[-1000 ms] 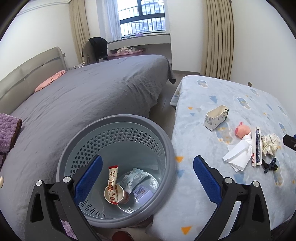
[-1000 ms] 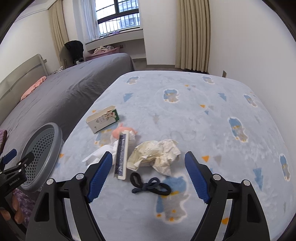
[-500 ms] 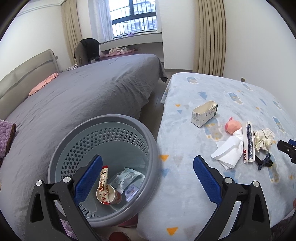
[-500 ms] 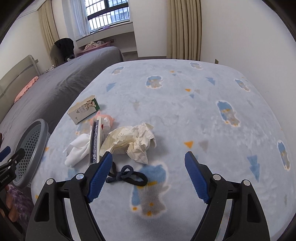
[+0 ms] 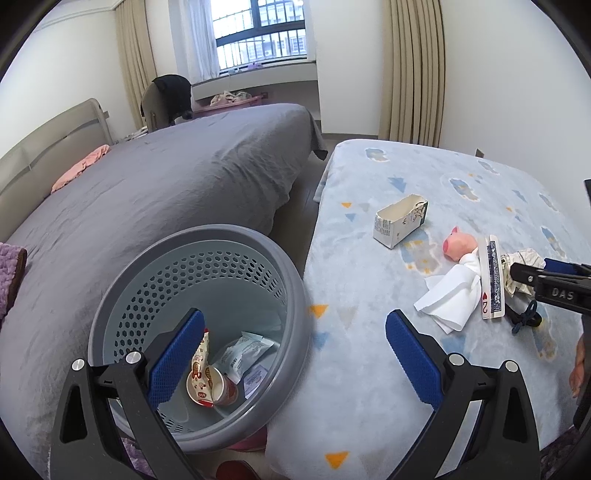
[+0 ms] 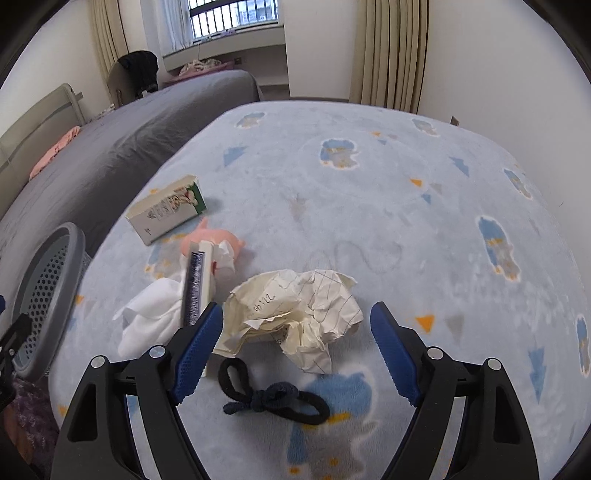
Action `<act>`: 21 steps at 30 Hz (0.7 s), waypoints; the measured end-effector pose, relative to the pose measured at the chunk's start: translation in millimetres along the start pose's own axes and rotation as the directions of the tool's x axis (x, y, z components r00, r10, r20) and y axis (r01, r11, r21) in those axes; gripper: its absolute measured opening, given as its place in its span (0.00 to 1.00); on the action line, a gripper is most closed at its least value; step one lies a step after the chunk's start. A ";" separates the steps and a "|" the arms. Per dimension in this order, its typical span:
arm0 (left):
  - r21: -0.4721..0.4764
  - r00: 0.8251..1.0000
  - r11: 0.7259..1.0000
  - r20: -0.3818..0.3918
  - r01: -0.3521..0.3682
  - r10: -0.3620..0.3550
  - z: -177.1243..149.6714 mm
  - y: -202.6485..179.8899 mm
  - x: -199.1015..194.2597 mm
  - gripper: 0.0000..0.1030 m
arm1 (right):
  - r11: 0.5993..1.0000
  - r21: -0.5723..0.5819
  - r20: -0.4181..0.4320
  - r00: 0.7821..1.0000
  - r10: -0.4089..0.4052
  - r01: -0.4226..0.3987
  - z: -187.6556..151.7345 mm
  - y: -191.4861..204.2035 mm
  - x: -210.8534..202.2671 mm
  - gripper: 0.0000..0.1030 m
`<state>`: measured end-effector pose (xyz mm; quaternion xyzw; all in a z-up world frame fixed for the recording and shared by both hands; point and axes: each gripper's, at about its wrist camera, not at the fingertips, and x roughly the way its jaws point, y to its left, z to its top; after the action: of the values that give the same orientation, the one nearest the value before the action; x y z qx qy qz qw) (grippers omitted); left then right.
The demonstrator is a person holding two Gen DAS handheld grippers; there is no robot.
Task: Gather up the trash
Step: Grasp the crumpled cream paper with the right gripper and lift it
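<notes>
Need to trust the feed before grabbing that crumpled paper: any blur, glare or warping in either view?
Right wrist view: crumpled paper sharp, only the card box slightly smeared; even daylight, soft shadows. Left wrist view: sharp, window bright but no glare on the basket. Both: fisheye bends edges, dark corners.

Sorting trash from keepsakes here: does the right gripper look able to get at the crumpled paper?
Probably yes: the right gripper is open, the crumpled paper lies just ahead between its fingers, nothing over it.
</notes>
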<state>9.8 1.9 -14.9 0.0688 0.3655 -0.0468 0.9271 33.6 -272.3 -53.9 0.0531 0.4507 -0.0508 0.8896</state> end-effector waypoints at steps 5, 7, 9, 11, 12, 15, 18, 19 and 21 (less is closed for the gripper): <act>0.002 1.000 1.000 -0.008 0.014 -0.014 -0.1 -2.5 1.6 0.94 | 1.000 -0.004 -0.036 0.999 -0.006 0.006 0.3 0.3 15.5 0.76; 0.007 1.000 1.000 -0.008 0.016 -0.016 -0.5 -4.7 1.9 0.94 | 1.000 0.002 -0.047 0.999 0.003 -0.003 1.3 0.2 20.6 0.76; 0.014 1.000 1.000 -0.007 0.016 -0.016 -1.3 -6.5 1.7 0.94 | 1.000 0.007 -0.052 0.999 0.009 -0.008 2.5 0.2 24.8 0.76; 0.016 1.000 1.000 -0.007 0.017 -0.017 -1.9 -7.4 2.1 0.94 | 1.000 0.010 -0.050 0.999 0.012 -0.012 3.8 1.1 27.4 0.76; 0.018 1.000 1.000 -0.007 0.017 -0.017 -2.0 -7.6 2.2 0.94 | 1.000 0.009 -0.045 0.999 0.011 -0.011 4.7 2.0 28.0 0.76; 0.022 1.000 1.000 -0.015 0.016 -0.016 -2.7 -7.7 4.6 0.94 | 1.000 -0.004 -0.031 0.999 0.011 -0.012 6.0 6.2 28.4 0.75; 0.027 1.000 1.000 -0.025 0.006 -0.006 -4.6 -7.9 7.8 0.94 | 0.999 -0.027 -0.022 1.000 0.020 -0.021 6.6 11.6 27.1 0.55; 0.030 1.000 1.000 -0.026 0.002 -0.002 -5.1 -8.5 8.6 0.94 | 0.999 -0.035 -0.021 1.000 0.020 -0.021 6.7 13.9 26.2 0.53; 0.037 1.000 0.999 -0.027 0.001 0.000 -6.0 -9.7 9.6 0.94 | 0.998 -0.053 -0.006 1.000 0.015 -0.016 6.2 16.8 22.0 0.45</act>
<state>11.5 -7.0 -26.8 0.0864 0.3772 -0.0528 0.9206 53.8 -257.5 -67.2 0.0331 0.4539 -0.0318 0.8899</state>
